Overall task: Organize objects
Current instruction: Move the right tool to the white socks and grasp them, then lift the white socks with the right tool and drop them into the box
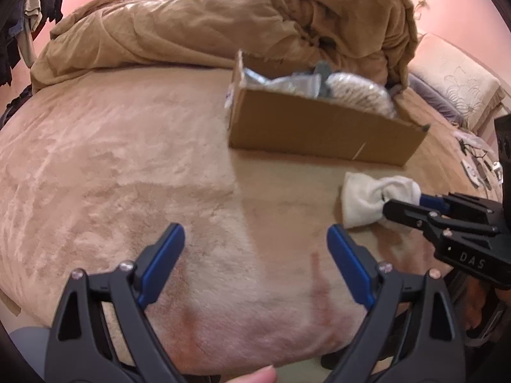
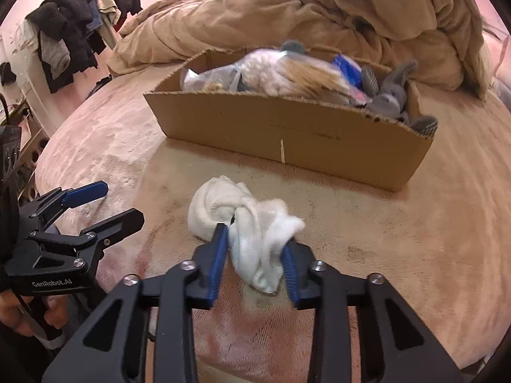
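A white sock bundle (image 2: pixel 246 223) lies on the plush tan bed cover in front of a brown cardboard box (image 2: pixel 287 134). My right gripper (image 2: pixel 257 239) is shut on the near end of the white socks; it also shows in the left wrist view (image 1: pixel 405 206) at the socks (image 1: pixel 367 201). The box (image 1: pixel 319 127) holds several soft items: bagged things, a pale knitted piece and grey socks. My left gripper (image 1: pixel 255 249) is open and empty above the bed cover, to the left of the socks, and shows in the right wrist view (image 2: pixel 118 201).
A crumpled tan duvet (image 1: pixel 223 25) is heaped behind the box. A pillow (image 1: pixel 453 76) lies at the far right. Small loose items (image 1: pixel 479 166) sit at the right edge. Dark clothes (image 2: pixel 73 38) hang on a rack at the far left.
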{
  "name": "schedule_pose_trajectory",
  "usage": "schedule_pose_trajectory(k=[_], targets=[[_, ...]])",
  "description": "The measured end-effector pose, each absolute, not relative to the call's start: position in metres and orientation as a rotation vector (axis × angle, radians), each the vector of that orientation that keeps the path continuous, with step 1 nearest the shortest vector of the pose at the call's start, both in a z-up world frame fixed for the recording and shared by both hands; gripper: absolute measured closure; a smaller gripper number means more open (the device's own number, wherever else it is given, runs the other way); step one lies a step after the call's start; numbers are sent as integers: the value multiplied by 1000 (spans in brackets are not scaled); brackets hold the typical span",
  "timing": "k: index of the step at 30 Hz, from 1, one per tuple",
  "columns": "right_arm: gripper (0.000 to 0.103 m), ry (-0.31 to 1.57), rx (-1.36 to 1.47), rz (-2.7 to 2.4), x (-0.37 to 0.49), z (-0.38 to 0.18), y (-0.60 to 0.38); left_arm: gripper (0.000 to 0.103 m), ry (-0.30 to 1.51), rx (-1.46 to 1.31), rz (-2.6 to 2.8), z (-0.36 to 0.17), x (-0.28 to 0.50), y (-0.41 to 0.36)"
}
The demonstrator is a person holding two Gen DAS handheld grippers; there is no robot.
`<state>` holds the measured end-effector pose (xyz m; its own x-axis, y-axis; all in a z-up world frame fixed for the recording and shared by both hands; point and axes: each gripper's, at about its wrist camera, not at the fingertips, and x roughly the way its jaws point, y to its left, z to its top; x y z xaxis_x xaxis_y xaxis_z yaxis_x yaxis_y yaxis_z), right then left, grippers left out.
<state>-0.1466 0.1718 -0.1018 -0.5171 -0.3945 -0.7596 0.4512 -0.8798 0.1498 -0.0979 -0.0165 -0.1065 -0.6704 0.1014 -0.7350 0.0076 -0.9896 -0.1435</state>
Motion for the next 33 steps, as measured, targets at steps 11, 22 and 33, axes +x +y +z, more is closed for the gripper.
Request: schedule_pose_trajectory(k=[11,22,33], targets=[[75,101,1021,-2436,-133,-46,183,11,-253,-1149,2795,-58,-95,-19],[74,92,873,-2469,-142,11,171,11,-123,-1037,2895,-5,-117,-33],[74,187,819,-2464,-188,23,133,8,-87,-962,2926,11,-160,-52]])
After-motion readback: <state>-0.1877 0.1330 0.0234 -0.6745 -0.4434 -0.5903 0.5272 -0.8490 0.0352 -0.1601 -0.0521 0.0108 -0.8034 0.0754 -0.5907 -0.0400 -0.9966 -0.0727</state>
